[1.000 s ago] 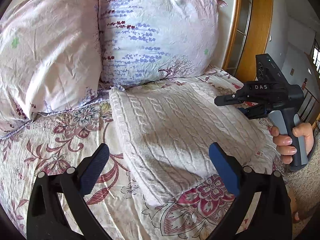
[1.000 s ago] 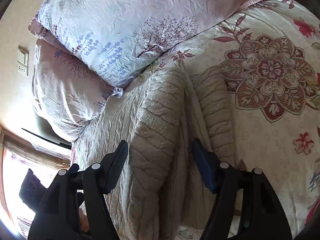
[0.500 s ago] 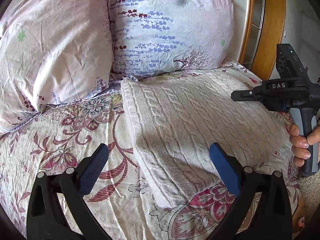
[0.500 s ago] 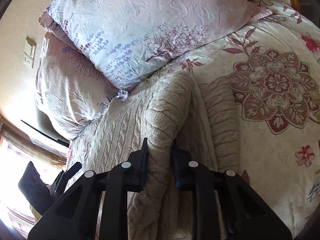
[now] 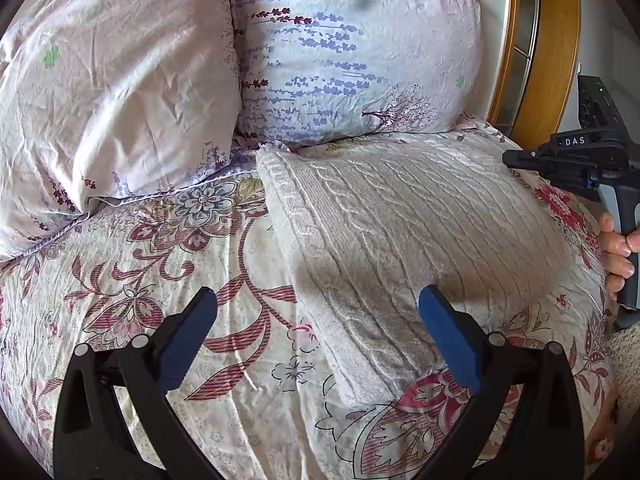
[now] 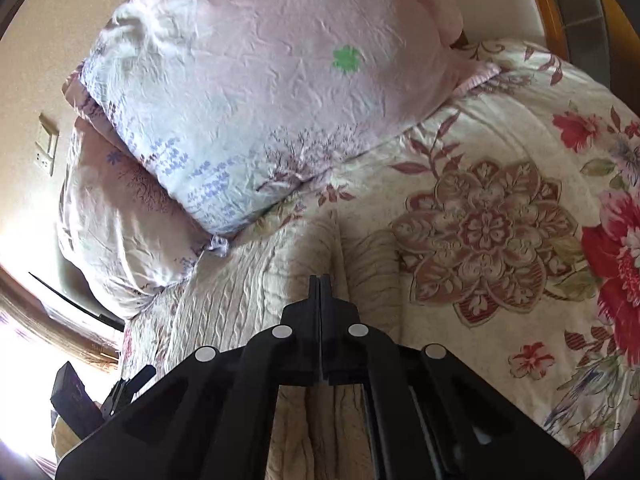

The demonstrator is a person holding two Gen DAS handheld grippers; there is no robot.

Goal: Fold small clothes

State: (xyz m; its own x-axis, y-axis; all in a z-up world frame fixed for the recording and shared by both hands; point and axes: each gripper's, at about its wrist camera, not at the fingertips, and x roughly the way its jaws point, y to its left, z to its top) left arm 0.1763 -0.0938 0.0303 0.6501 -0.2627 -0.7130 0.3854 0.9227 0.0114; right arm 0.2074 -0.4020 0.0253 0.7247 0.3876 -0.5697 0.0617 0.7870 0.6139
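Observation:
A cream cable-knit sweater (image 5: 404, 236) lies folded in a rectangle on the floral bed cover, its far edge at the pillows. My left gripper (image 5: 316, 324) is open and empty, hovering over the sweater's near left corner. My right gripper (image 6: 320, 280) has its jaws pressed together with nothing between them, above the sweater (image 6: 248, 300) beside its folded sleeve (image 6: 372, 264). In the left wrist view the right gripper (image 5: 516, 158) hangs above the sweater's right edge, held by a hand.
Two floral pillows (image 5: 352, 52) (image 5: 116, 92) lean at the head of the bed. The floral bed cover (image 5: 168, 264) spreads left of the sweater. A wooden door frame (image 5: 540, 48) stands at the right. A wall switch (image 6: 46, 148) is on the wall.
My right gripper went from open around a raised sweater fold to fully shut and lifted clear of the cloth. My left gripper drew back slightly and stayed open.

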